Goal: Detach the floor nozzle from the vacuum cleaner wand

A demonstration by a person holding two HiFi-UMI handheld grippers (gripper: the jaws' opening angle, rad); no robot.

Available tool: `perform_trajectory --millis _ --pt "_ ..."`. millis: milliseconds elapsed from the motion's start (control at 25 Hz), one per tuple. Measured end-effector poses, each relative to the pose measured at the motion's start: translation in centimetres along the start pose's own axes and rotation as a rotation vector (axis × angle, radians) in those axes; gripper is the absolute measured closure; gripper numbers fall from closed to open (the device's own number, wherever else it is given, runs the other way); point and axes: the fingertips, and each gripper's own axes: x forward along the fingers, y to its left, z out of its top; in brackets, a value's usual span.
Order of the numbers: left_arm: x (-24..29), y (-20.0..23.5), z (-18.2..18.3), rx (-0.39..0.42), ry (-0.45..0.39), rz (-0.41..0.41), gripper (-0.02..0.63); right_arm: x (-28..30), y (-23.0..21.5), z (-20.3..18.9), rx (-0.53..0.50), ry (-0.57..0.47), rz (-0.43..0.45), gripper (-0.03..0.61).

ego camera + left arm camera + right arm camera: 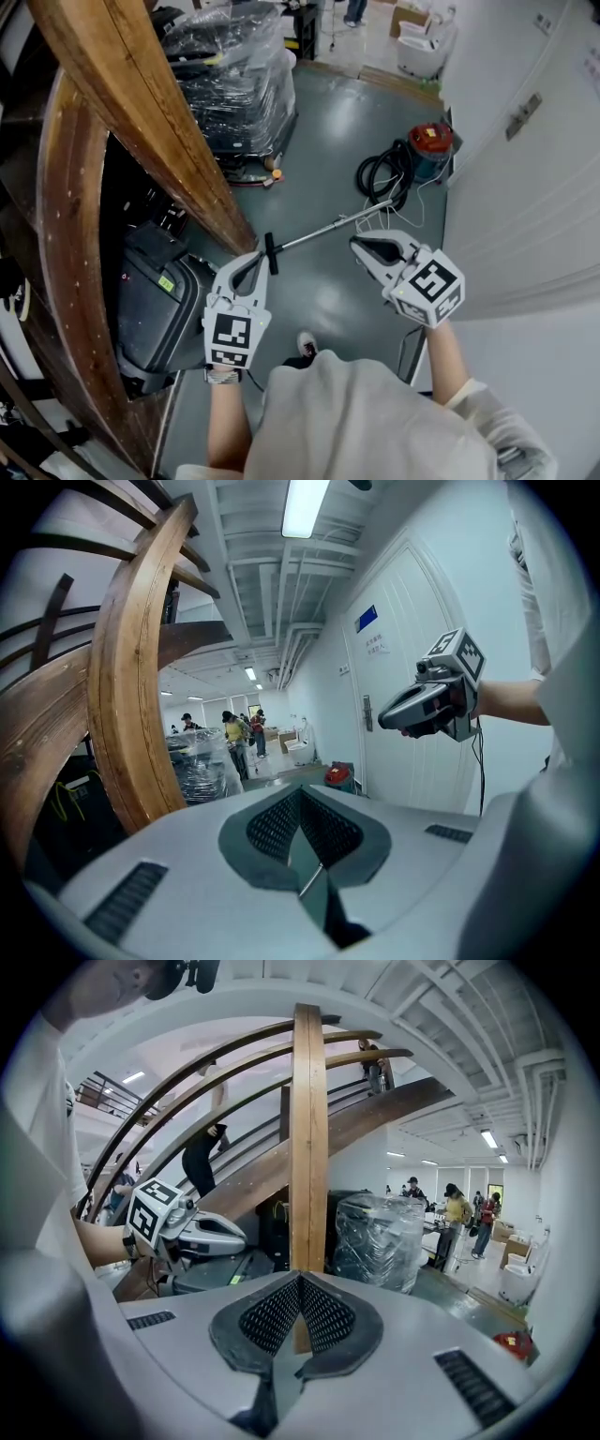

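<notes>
The white left gripper (253, 262) and white right gripper (358, 246) both have their jaws pressed together, holding nothing. Below them, the small black floor nozzle (271, 253) lies on the grey floor (319, 169), joined to the slim silver wand (323, 228).

Floor (328, 141): glossy grey-green | red vacuum canister (430, 142) stands on it | black hose (382, 173) coiled just beside canister | metal wand (323, 230) lies near canister, floor nozzle (271, 253) at end away from canister | wrapped pallet (230, 75) well apart from canister

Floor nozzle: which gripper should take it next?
Left, probably. In the head view the left gripper lines up with the floor nozzle; the right gripper sits nearer the wand. Both jaws shut.
</notes>
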Motion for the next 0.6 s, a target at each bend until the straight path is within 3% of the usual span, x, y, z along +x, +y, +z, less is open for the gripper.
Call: perform_trajectory --millis 600 --pt "1.4 3.5 -1.5 -0.012 0.03 -0.01 0.617 3.5 -0.6 0.9 -0.023 0.001 -0.03 0.551"
